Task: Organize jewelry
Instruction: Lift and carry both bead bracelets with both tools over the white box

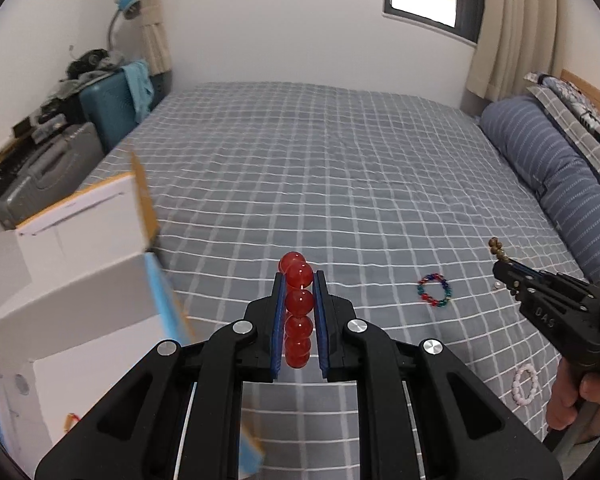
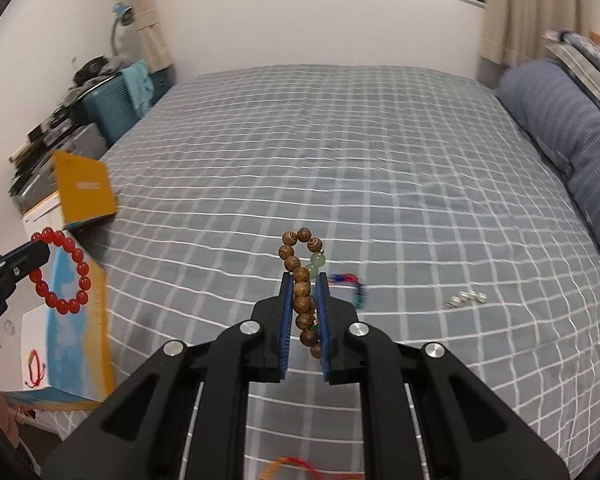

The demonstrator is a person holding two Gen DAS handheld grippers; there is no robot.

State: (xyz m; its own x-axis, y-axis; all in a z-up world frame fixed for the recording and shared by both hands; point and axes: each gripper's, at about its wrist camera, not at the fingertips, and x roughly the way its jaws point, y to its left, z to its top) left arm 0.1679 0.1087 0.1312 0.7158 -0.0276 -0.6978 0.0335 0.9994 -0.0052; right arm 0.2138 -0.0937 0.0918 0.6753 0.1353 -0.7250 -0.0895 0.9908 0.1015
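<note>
My left tool (image 1: 300,280) is squeezing the red bracelet (image 1: 299,304), my right tool (image 2: 305,280) the wooden bracelet (image 2: 302,280), probably for carrying to the box (image 1: 80,300).

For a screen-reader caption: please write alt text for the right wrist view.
The right gripper is shut on a wooden bead bracelet above a grey checked bedsheet. At left, the left gripper holds a red bead bracelet.

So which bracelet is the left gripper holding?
The red bead bracelet, clamped in the left gripper; the wooden bracelet is in the right gripper.
</note>
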